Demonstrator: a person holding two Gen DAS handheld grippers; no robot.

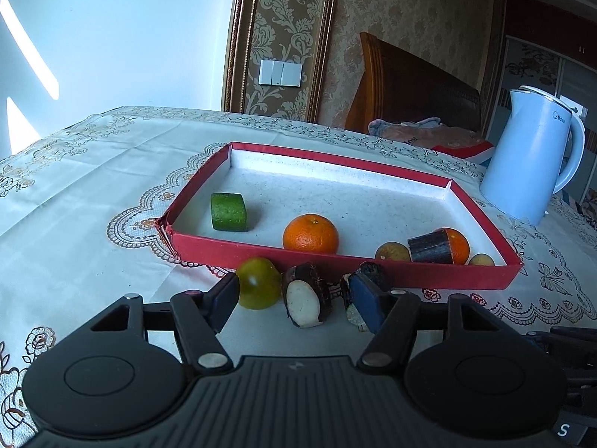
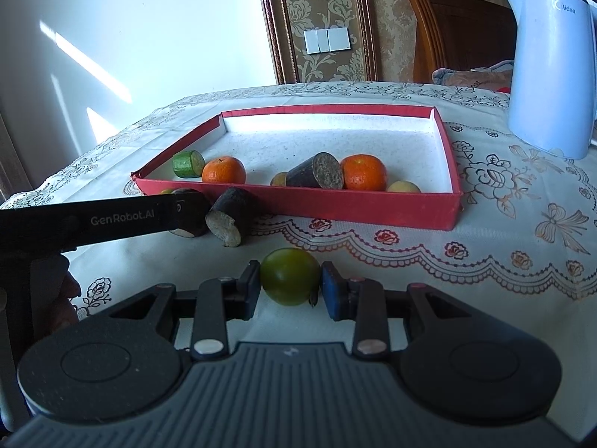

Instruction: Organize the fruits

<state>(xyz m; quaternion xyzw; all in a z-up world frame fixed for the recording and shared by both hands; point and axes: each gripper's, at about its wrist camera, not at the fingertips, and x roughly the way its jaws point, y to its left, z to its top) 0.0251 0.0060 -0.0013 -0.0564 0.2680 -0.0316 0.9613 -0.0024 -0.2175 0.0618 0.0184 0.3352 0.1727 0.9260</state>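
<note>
Behind the left gripper (image 2: 179, 211) in the right view, one dark stub (image 1: 305, 295) mostly hidden; in the left view, a second stub (image 1: 363, 291) half covered by a blue pad. Left fingers (image 1: 224, 296) about half open around the first stub, pads not pressing. Right gripper (image 2: 291, 287) clamped on a green fruit (image 2: 290, 275), held above the desk (image 2: 485, 261). In the red tray (image 2: 335, 205): oranges (image 2: 363, 172), a green chunk (image 2: 188, 164), another stub, small yellow fruits partly behind the wall.
</note>
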